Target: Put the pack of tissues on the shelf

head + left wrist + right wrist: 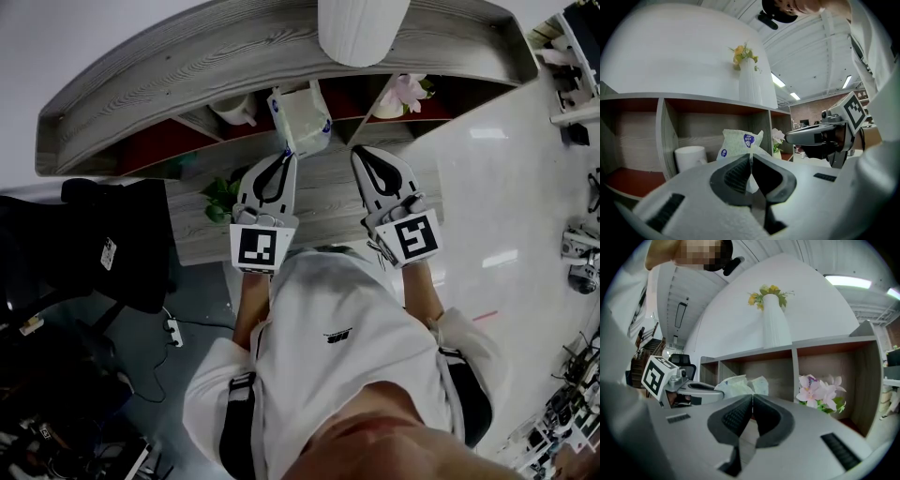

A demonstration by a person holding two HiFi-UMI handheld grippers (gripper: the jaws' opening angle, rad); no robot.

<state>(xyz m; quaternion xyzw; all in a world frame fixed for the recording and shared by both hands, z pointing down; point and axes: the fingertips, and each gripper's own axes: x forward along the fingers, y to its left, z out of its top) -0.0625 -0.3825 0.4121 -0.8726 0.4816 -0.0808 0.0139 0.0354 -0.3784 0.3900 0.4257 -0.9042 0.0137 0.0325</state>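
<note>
Two shelf (141,84) compartments hold things in the head view: a mug (234,108) in the middle one, flowers (403,92) in the right. Left gripper view: the left gripper (751,157) has its jaws clamped on the tissues (740,140), at the middle compartment's mouth, right of the mug. Right gripper view: the right gripper (752,399) has its jaws together, empty.

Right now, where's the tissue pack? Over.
Left gripper shut on white plastic tissue pack. Right gripper shut, empty. Pack at middle compartment of grey wooden shelf. White mug left of it, apart.
</note>
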